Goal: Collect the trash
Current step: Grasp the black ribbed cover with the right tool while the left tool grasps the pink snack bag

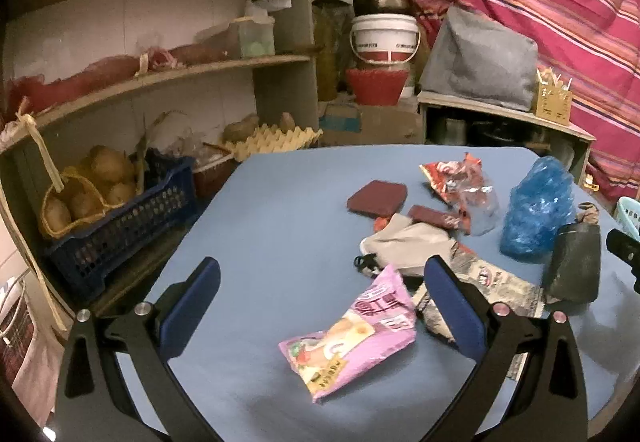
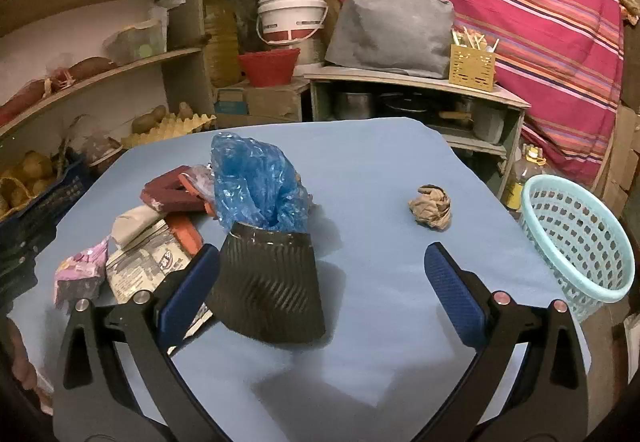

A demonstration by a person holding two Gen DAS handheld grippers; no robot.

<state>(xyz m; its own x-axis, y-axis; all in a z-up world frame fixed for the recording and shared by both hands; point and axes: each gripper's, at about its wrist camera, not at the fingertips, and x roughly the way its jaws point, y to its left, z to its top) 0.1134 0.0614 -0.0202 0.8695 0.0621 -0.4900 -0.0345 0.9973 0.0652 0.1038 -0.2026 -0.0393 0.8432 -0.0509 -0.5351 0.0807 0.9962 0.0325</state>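
Observation:
Trash lies on a blue table (image 1: 280, 202). In the left wrist view my open left gripper (image 1: 322, 270) hovers over a pink snack wrapper (image 1: 352, 334); beyond lie a dark red packet (image 1: 378, 198), a red crumpled wrapper (image 1: 456, 178), a beige cloth (image 1: 404, 246), a blue plastic bag (image 1: 538, 210) and a black cup (image 1: 574, 262). In the right wrist view my open right gripper (image 2: 322, 258) is just above the black ribbed cup (image 2: 268, 286), which lies by the left finger. The blue bag (image 2: 256, 182) is behind it. A crumpled brown paper ball (image 2: 431, 207) lies to the right.
A light teal perforated basket (image 2: 576, 238) stands at the table's right edge. Shelves with a dark blue crate of potatoes (image 1: 120, 218) are on the left. A low cabinet (image 2: 416, 98), buckets and a pot stand behind the table. A striped pink cloth hangs at the right.

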